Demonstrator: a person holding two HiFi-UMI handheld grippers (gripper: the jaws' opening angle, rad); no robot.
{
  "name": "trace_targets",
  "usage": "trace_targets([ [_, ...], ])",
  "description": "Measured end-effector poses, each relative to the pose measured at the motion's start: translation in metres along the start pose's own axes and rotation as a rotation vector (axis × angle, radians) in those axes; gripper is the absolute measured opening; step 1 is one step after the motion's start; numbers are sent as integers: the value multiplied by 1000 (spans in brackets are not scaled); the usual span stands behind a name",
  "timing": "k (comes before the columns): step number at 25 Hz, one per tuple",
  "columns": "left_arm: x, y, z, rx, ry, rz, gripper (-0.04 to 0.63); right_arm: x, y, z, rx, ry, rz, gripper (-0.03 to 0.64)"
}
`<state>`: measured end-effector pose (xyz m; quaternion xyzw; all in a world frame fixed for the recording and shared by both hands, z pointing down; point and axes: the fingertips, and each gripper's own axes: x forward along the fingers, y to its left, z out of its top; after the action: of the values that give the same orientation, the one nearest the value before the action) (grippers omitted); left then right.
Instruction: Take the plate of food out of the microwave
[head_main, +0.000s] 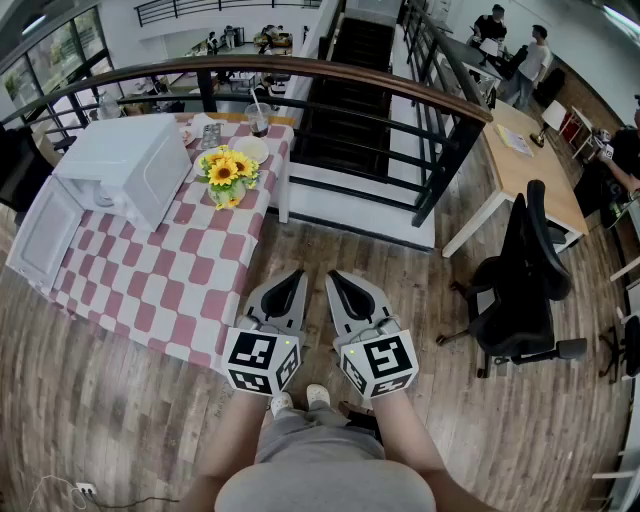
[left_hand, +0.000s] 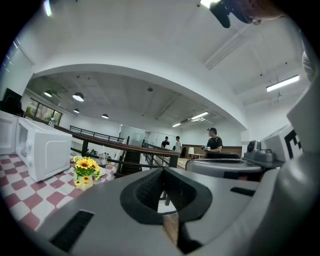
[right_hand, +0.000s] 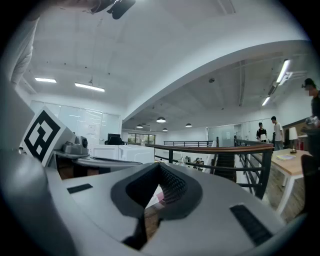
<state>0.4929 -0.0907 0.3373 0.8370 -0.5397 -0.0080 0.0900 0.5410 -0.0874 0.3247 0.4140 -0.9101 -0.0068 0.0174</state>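
A white microwave stands at the far left end of the red-and-white checked table; its door is swung open to the left. Its inside faces away, so no plate of food shows in it. My left gripper and right gripper hang side by side over the wooden floor, off the table's near right corner, both shut and empty. The left gripper view shows the microwave far off to the left beyond my shut left gripper. The right gripper is also shut in its own view.
A vase of sunflowers, a white dish and a cup with a straw stand at the table's far end. A curved railing runs behind it. A black office chair and a wooden desk stand to the right.
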Motion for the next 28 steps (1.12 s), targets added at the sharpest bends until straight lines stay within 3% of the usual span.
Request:
trace_targets([
  [12,13,-11,7,39,-23,64,3,-4,-21,1,6,-32,38,25],
  [28,21,4,9,14,-50,199,3,12,-21,0,0,-33,207,25],
])
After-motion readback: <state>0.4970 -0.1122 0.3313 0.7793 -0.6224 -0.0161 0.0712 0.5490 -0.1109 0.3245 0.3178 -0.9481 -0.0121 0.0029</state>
